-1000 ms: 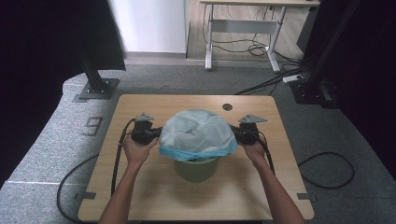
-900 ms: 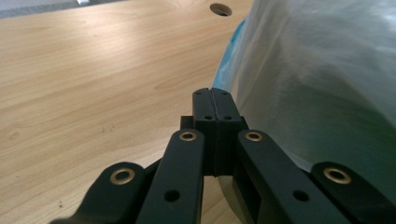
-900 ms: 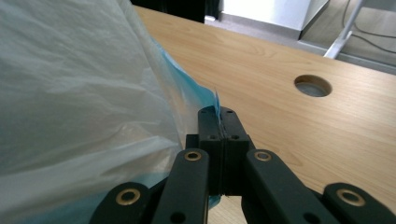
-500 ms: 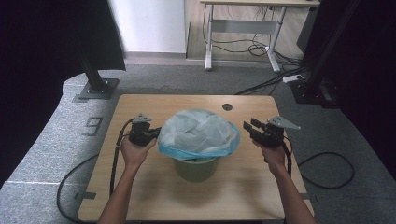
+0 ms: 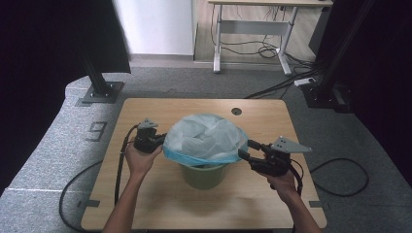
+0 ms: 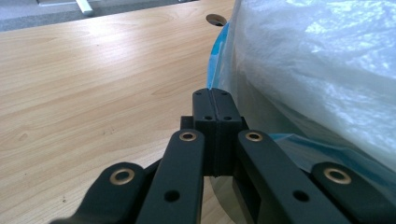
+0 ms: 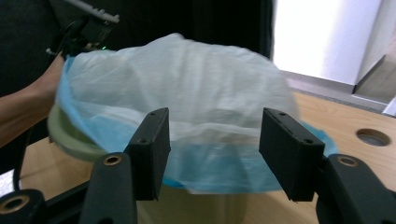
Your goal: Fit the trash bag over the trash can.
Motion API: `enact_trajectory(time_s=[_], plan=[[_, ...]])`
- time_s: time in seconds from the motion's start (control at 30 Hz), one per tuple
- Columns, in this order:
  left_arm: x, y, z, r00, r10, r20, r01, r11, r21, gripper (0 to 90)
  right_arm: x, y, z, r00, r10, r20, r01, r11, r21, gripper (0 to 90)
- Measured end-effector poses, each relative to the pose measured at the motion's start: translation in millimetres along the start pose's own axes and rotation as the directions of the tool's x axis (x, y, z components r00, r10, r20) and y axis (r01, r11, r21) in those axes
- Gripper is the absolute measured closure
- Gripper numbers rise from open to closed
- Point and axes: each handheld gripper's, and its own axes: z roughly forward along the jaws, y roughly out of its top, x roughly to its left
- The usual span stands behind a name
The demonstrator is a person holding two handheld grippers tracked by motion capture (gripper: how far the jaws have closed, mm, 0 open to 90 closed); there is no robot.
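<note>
Beside bin (image 5: 204, 174), left tongs (image 5: 163, 140) apparently pinching bag rim (image 5: 194, 158), right tongs (image 5: 245, 149) just opened, empty

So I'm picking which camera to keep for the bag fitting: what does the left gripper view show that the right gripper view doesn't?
Left gripper view: the left hand-held gripper, its jaws shut on the bag's blue rim, beside a broad stretch of bare table.

Right gripper view: the right hand-held gripper, jaws just opened and apart with nothing pinched, the green bin and a person's hand across the bag.

Both: the pale liner bag and the table's round hole.
</note>
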Motion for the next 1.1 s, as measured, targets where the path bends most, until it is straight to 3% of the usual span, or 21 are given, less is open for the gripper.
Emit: enact_trajectory(time_s=[0.07, 0.23, 0.33, 0.5, 0.87, 1.0, 1.1], plan=[[0.5, -0.1, -0.3, 1.0, -0.002, 0.0, 0.002, 1.0, 0.001, 90.0, 4.5, -0.9, 5.2, 0.9999, -0.003, -0.015, 0.003, 1.0, 0.012, 43.0], [1.5, -0.2, -2.4, 1.0, -0.004, 0.0, 0.004, 1.0, -0.001, 90.0, 6.8, -4.9, 8.7, 0.9981, 0.028, -0.054, -0.028, 1.0, 0.001, 64.9], [2.0, -0.2, -3.0, 1.0, -0.004, 0.0, 0.004, 1.0, -0.001, 90.0, 7.4, -5.7, 7.8, 0.9962, 0.042, -0.076, -0.042, 0.999, 0.0, 72.4], [0.8, -0.1, -2.9, 1.0, -0.004, 0.002, 0.004, 1.0, -0.005, 90.0, 10.0, -5.4, 5.6, 0.9972, 0.008, -0.075, -0.007, 1.0, 0.018, 87.9], [2.4, -0.6, -3.8, 1.0, -0.003, 0.0, 0.003, 1.0, -0.004, 90.0, 11.2, -14.6, -0.6, 0.996, -0.056, -0.07, 0.062, 0.994, 0.086, 89.0], [2.0, -2.8, -5.3, 1.0, -0.002, 0.003, 0.002, 1.0, -0.007, 90.0, 14.0, -24.2, -1.1, 0.9944, -0.061, -0.087, 0.07, 0.991, 0.117, 89.0], [2.7, -9.1, -5.0, 1.0, -0.004, 0.007, 0.004, 1.0, -0.001, 90.0, 22.0, -40.7, 2.8, 0.988, -0.071, -0.137, 0.094, 0.982, 0.166, 89.0]])
